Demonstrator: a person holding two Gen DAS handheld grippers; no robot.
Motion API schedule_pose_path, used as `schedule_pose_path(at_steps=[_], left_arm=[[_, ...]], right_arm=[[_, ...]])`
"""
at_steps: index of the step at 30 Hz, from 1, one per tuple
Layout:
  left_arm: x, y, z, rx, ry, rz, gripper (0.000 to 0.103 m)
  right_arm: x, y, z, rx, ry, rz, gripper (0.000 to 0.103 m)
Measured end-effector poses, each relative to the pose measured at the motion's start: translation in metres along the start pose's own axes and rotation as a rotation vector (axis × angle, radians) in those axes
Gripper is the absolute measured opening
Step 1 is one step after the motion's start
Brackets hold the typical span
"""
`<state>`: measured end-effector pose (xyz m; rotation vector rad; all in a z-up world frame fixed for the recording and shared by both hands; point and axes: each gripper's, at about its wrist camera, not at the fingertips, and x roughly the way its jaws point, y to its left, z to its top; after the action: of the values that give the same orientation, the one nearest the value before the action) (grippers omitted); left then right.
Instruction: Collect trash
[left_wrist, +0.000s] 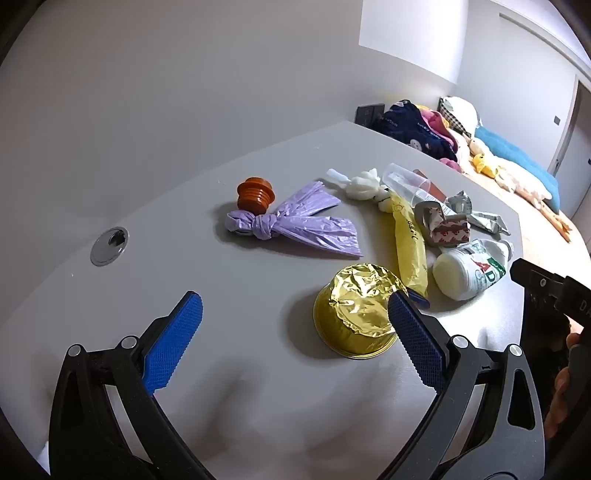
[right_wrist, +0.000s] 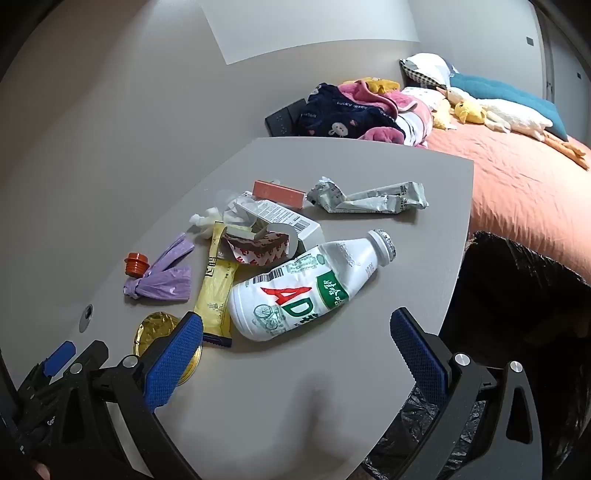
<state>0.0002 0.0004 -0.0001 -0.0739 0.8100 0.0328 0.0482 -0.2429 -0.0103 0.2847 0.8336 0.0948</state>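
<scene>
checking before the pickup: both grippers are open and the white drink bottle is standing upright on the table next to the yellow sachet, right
Not quite. The white drink bottle is lying on its side, not upright; the right wrist view shows it clearly. The rest holds: it lies on the table next to the yellow sachet, and both the left gripper and right gripper are open.

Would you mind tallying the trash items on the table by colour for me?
Purple: 1, knotted bag
Orange: 1, threaded cap
Gold: 1, foil cup
Yellow: 1, sachet
White: 2, bottle and carton
Clear: 1, plastic cup
Total: 7; the rest of the pile is too jumbled to sort.
</scene>
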Motion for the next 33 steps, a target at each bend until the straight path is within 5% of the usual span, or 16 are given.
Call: schedule_pose_path(at_steps=[33], left_arm=[[-0.006,-0.005,0.003,0.035,-0.010,-0.005,0.097]], right_arm=[[-0.003,0.003,0.002,0.005,0.004,-0.001,0.101]])
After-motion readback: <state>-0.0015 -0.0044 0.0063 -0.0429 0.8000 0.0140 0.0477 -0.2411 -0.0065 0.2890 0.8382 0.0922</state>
